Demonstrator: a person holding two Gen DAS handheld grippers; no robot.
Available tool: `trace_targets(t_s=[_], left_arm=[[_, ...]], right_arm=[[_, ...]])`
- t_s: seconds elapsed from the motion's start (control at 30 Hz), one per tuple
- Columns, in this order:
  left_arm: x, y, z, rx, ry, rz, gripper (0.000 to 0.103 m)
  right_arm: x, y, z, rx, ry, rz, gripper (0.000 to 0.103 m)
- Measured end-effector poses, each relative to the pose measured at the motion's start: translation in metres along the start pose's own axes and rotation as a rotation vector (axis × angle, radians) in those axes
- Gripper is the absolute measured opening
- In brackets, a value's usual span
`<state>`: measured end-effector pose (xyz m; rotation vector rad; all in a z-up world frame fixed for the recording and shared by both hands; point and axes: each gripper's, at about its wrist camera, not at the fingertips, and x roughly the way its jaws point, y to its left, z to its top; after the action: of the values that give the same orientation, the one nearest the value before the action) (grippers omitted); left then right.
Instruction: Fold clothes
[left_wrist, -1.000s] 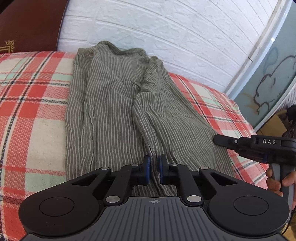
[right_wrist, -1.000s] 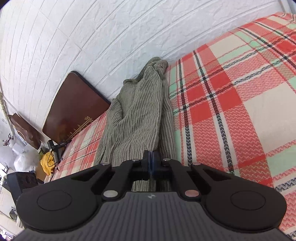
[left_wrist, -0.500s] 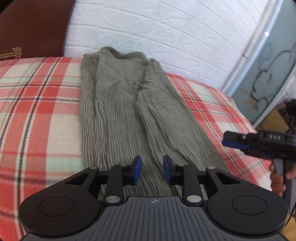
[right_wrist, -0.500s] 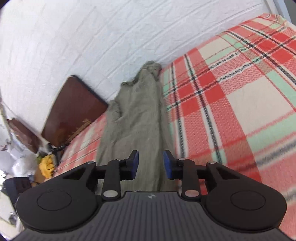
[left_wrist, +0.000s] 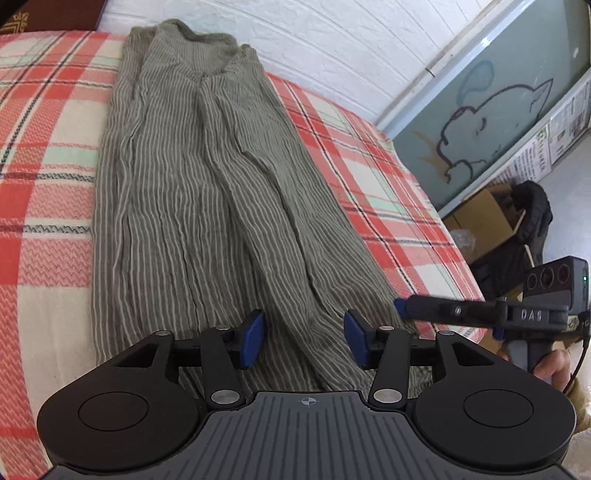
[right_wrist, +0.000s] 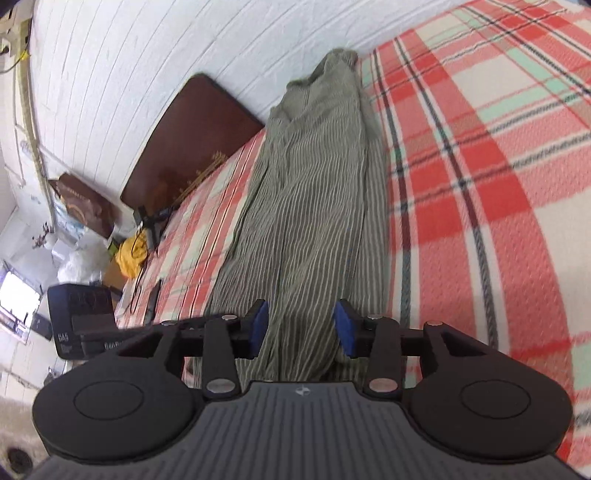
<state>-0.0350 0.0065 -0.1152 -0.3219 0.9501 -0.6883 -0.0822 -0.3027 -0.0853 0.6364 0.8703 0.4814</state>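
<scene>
A striped olive garment (left_wrist: 207, 192) lies lengthwise up the plaid bed (left_wrist: 44, 155), bare blanket flanking both long edges. The left hand-held gripper (left_wrist: 303, 339) and right hand-held gripper (right_wrist: 300, 328) stand spread at lower centre, having just been opening, pinching nothing.

I am in a home bedroom: a bed with a plaid blanket (left_wrist: 373, 155), a wooden headboard (right_wrist: 192, 136) and white brick wall (right_wrist: 129, 62)

White wall (left_wrist: 332, 48) blocks beyond garment (left_wrist: 207, 192); blanket (right_wrist: 480, 177) free.
</scene>
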Motion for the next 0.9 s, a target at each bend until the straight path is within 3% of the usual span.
trace_targets(t_s=[0.07, 0.1, 0.13, 0.23, 0.4, 0.5, 0.57, 0.63, 0.7, 0.8, 0.9], left_arm=[[0.0, -0.002, -0.003, 0.002, -0.004, 0.005, 0.062], [0.0, -0.002, -0.004, 0.002, -0.003, 0.007, 0.062], [0.0, -0.003, -0.004, 0.003, -0.003, 0.011, 0.062], [-0.004, -0.006, -0.008, 0.021, 0.0, 0.021, 0.062], [-0.009, -0.007, -0.017, 0.031, 0.014, 0.025, 0.064], [-0.031, -0.003, -0.017, 0.022, -0.019, 0.039, 0.065], [-0.055, 0.003, -0.016, 0.008, -0.084, 0.097, 0.072], [-0.078, 0.016, -0.017, -0.027, -0.147, 0.181, 0.077], [-0.09, 0.033, -0.019, -0.086, -0.167, 0.235, 0.077], [-0.089, 0.056, -0.022, -0.195, -0.163, 0.185, 0.077], [-0.075, 0.067, -0.025, -0.242, -0.134, 0.144, 0.077]], right_arm=[[0.003, 0.002, -0.005, -0.008, 0.022, -0.001, 0.038], [0.004, 0.002, -0.007, -0.006, 0.033, 0.0, 0.012], [0.004, 0.002, -0.009, -0.001, 0.038, 0.002, 0.003], [-0.008, 0.004, -0.011, 0.008, 0.01, 0.022, 0.003], [-0.005, 0.001, -0.018, -0.036, 0.076, -0.089, 0.003], [-0.015, -0.001, -0.019, 0.007, 0.052, -0.021, 0.009], [-0.029, 0.0, -0.016, 0.027, 0.005, 0.017, 0.022], [-0.039, -0.001, -0.013, 0.032, -0.027, 0.004, 0.046], [-0.046, -0.003, -0.01, 0.037, -0.052, -0.018, 0.056], [-0.044, -0.009, -0.01, 0.057, -0.044, -0.037, 0.058], [-0.037, -0.018, -0.012, 0.091, -0.014, -0.044, 0.058]])
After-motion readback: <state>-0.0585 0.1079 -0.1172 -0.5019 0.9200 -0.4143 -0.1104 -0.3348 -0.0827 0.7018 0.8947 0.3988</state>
